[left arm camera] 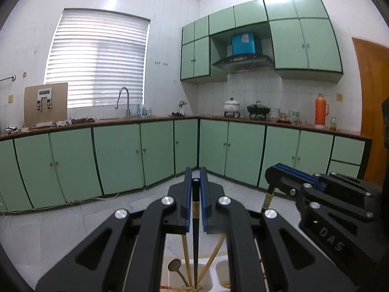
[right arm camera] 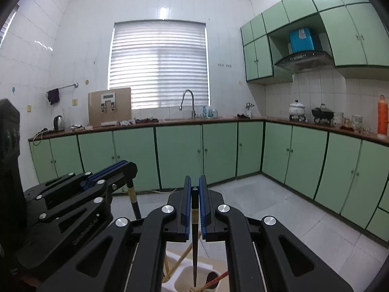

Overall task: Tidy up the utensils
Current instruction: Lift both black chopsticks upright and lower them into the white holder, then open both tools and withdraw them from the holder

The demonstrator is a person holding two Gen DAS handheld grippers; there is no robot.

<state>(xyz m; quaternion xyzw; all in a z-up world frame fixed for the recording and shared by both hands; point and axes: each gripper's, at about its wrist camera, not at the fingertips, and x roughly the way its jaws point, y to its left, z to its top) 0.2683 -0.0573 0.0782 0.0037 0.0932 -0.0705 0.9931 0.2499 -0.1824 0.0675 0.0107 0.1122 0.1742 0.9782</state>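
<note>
Above the white holder (left arm camera: 214,271), the left tool (left arm camera: 195,209) and right tool (right arm camera: 194,209) are each clamping one dark chopstick (left arm camera: 195,231) (right arm camera: 194,238) upright, long axis pointing straight down, tip hanging inside a compartment among other utensils, tools standing side by side.

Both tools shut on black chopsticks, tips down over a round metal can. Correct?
Not the holder. Left tool and right tool each grip a black chopstick, but both wrist views show a white plastic holder with compartments below, not a round metal can.
</note>
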